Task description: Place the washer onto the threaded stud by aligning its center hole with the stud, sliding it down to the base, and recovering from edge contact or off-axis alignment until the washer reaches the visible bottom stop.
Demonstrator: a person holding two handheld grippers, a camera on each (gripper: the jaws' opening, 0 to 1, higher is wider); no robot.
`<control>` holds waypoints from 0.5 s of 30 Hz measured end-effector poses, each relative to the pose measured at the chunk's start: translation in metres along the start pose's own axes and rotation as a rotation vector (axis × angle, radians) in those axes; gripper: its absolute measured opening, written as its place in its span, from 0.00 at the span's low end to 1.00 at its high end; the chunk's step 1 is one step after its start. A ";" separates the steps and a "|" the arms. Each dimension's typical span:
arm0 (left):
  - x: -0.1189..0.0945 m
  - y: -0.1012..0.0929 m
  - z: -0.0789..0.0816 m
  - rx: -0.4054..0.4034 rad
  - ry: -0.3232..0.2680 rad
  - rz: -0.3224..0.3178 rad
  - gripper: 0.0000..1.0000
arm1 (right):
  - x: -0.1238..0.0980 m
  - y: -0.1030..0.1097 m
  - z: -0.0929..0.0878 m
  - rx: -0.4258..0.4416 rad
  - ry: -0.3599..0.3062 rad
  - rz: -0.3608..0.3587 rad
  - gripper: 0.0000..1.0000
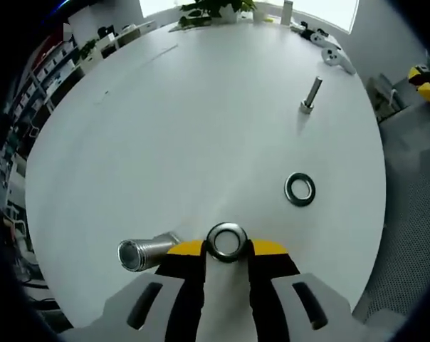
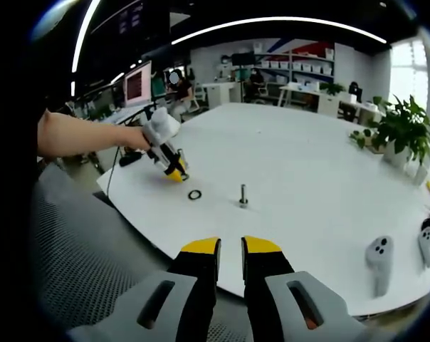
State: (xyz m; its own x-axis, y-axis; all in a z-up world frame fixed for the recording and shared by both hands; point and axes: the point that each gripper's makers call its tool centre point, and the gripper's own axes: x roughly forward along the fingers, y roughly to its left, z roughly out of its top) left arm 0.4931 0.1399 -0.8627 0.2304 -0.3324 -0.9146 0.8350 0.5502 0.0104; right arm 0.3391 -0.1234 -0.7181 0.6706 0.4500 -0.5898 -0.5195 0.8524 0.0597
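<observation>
- Left gripper view: the left tongs [image 1: 227,251] with yellow tips are down at the big round white table [image 1: 165,128], and a shiny silver metal washer [image 1: 226,241] sits right between the tips, touching both, so they're closed on it.
- Just beside the left tip lies a short silver metal cylinder [image 1: 145,251] on its side, open end facing the camera.
- A second washer, a dark-looking metal ring [image 1: 300,189], lies flat on the table, apart from the tongs, up and to the right.
- Further out stands the upright silver threaded stud [image 1: 311,94], well apart from both washers, nothing on it.
- Right gripper view: the right tongs [image 2: 230,249] hang off the table edge over grey carpet, jaws nearly together with a narrow gap, nothing in them.
- Same view, a person's hand [image 2: 133,137] holds the other tongs tip-down on the table, with the flat ring and the stud close by to the right.
- White game controllers [image 2: 379,255] sit near the right-hand table edge.
</observation>
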 end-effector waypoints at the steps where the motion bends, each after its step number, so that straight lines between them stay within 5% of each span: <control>1: 0.000 0.000 0.000 0.001 0.001 0.000 0.21 | 0.000 0.000 0.000 0.000 0.000 0.000 0.14; 12: -0.004 -0.001 0.000 -0.005 -0.005 -0.009 0.21 | 0.000 0.000 0.000 -0.001 -0.001 0.001 0.14; 15: -0.005 -0.001 0.000 -0.003 -0.003 -0.015 0.11 | 0.000 0.000 0.000 -0.001 -0.001 0.001 0.14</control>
State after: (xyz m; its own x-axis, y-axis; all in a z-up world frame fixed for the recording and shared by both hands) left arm 0.4907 0.1409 -0.8583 0.2197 -0.3432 -0.9132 0.8366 0.5478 -0.0046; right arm 0.3389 -0.1235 -0.7181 0.6705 0.4507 -0.5893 -0.5202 0.8519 0.0597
